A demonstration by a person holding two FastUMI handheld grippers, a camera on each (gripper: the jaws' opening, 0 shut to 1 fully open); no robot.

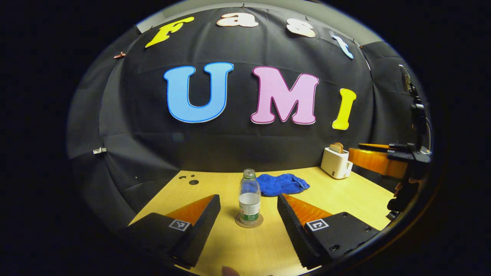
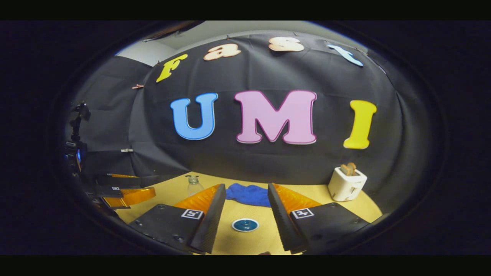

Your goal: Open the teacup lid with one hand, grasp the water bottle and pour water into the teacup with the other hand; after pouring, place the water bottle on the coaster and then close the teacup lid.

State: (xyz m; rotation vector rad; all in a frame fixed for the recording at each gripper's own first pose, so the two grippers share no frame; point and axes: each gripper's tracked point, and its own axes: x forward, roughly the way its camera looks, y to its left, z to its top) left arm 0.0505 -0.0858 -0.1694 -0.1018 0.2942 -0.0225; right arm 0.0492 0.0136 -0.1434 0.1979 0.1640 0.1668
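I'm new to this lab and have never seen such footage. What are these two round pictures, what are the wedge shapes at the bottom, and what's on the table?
Each picture comes from a fisheye camera riding on a hand-held two-finger gripper, which a person carries, one in each hand. The wedges at the bottom are that gripper's own fingers.

In the left gripper view, the left gripper is open, with a water bottle standing on a round coaster ahead between its fingers, untouched. The other gripper shows at the right edge.

In the right gripper view, the right gripper is open too, holding nothing; a small blue round piece, perhaps the teacup lid, lies between its fingers.

Farther back on the wooden table lie a blue cloth and a white toaster.
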